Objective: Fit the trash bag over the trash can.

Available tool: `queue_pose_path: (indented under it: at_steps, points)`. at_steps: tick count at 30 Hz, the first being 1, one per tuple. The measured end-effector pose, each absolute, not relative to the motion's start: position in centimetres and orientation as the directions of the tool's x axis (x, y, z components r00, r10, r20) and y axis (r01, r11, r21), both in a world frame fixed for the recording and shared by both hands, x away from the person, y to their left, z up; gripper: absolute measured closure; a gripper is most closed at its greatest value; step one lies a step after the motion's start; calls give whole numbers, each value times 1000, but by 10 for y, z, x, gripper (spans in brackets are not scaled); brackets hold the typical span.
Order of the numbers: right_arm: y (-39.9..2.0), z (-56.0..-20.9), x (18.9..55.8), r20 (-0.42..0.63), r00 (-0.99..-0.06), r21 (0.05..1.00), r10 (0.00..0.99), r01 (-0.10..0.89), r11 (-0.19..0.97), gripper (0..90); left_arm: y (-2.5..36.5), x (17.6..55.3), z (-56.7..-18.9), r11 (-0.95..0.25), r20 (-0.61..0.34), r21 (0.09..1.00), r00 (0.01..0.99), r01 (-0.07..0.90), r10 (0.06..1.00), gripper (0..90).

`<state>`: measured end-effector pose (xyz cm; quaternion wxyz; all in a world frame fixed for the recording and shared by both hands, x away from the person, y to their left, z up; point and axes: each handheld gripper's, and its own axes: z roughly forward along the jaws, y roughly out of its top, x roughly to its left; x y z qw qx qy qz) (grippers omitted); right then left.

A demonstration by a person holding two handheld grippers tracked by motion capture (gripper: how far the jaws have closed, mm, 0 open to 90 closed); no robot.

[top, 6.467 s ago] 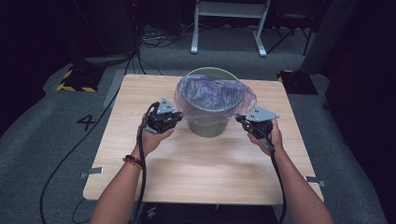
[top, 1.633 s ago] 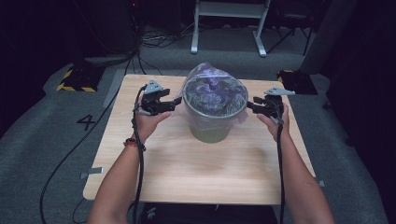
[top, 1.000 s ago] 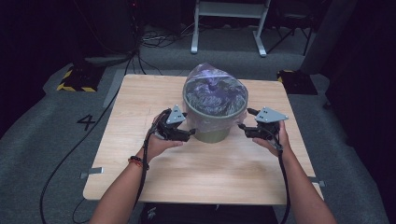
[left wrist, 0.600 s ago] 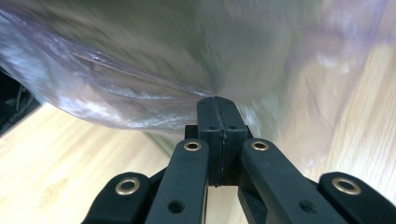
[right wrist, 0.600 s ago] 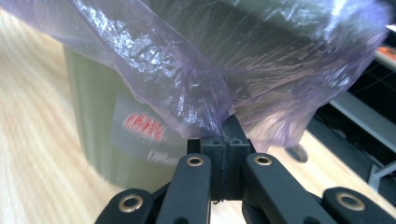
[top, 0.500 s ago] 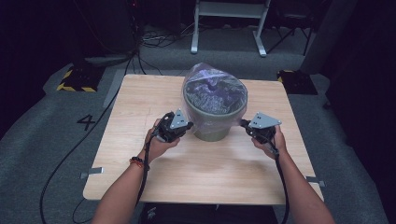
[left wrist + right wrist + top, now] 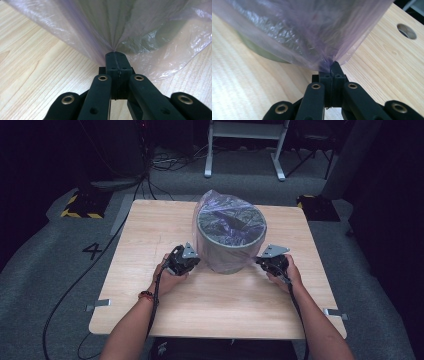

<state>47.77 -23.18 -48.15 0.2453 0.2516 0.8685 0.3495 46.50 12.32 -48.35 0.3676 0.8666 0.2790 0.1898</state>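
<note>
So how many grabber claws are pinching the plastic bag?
2. The left gripper pinches the plastic bag low at the bin's left side, and the right gripper pinches it low at the right side.

Both forearms entering from the lower edge of the high view, angled inward and forward. Left hand (image 7: 167,275) wrapped around the left gripper (image 7: 192,261), low over the table, bracelet at the wrist, cable trailing back along the forearm. Right hand (image 7: 286,272) wrapped around the right gripper (image 7: 260,261), at matching height on the opposite side. Grey three-cornered plates on top of both, tips pointing toward each other. Jaws of both pressed fully together, each pinching a gathered fold of the plastic bag (image 7: 110,30), pulled taut at the tips
</note>
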Motion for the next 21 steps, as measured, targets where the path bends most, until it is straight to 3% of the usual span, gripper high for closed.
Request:
queue_pose_path:
  at_steps: [6, 8, 10, 12, 19, 21]
  points:
    - [-235, -490, 484, -251, -729, 689, 637, 327, 646, 887, 135, 465, -487, -549, 97, 740, 747, 388, 658, 845]
    - [-238, -491, 486, -244, -722, 691, 648, 339, 638, 841, 137, 464, -487, -538, 86, 745, 743, 395, 664, 803]
    - [-243, -489, 487, -206, -719, 719, 663, 348, 601, 765, 141, 461, -484, -518, 75, 763, 744, 386, 664, 664]
    - [-249, -486, 485, -168, -722, 751, 671, 347, 562, 687, 146, 456, -479, -499, 59, 790, 764, 358, 642, 627]
    - [-279, -457, 473, -88, -749, 847, 656, 290, 445, 443, 159, 439, -458, -439, 41, 846, 783, 303, 621, 306]
    - [-287, -449, 468, -57, -777, 866, 626, 273, 419, 393, 162, 436, -452, -416, 35, 860, 779, 295, 626, 278]
